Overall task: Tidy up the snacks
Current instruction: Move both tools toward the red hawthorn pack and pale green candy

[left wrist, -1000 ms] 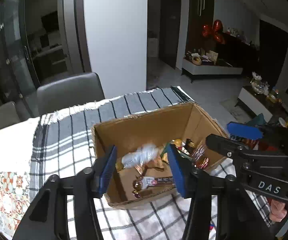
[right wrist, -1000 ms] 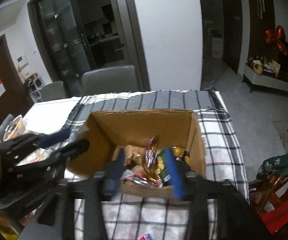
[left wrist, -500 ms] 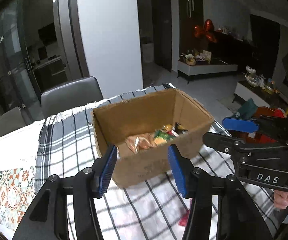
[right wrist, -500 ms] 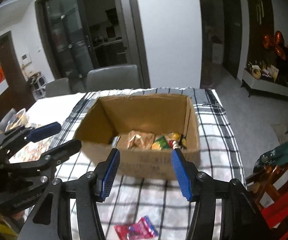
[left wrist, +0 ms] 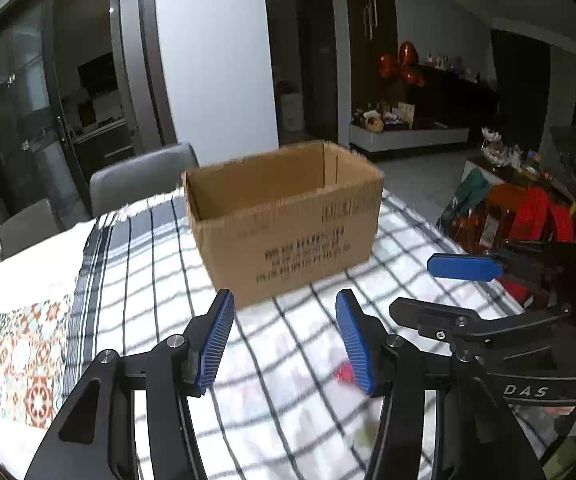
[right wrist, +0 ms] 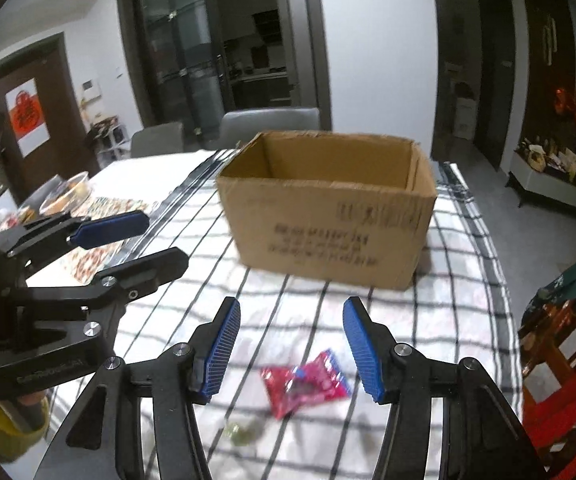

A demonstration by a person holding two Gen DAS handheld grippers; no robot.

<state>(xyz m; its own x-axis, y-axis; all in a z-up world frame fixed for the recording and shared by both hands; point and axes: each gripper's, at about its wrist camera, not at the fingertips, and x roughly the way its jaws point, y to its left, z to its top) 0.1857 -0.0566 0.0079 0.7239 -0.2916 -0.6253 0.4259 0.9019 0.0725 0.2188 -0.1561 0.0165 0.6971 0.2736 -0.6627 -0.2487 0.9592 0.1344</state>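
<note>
An open cardboard box stands on the checked tablecloth; it also shows in the right wrist view. Its inside is hidden from this low angle. A red snack packet lies on the cloth between my right gripper's blue pads, below them. A small greenish candy lies left of it. My right gripper is open and empty. My left gripper is open and empty, short of the box; a bit of the red packet peeks beside its right pad. Each gripper shows in the other's view.
The checked cloth covers the table; a patterned mat lies at the left. Bowls with food stand at the far left. Grey chairs stand behind the table. A chair with red and green items stands at the right.
Both grippers have pulled back and down from above the box. The right gripper let go of a wrapped snack into the box. The red packet now lies under the right gripper.
</note>
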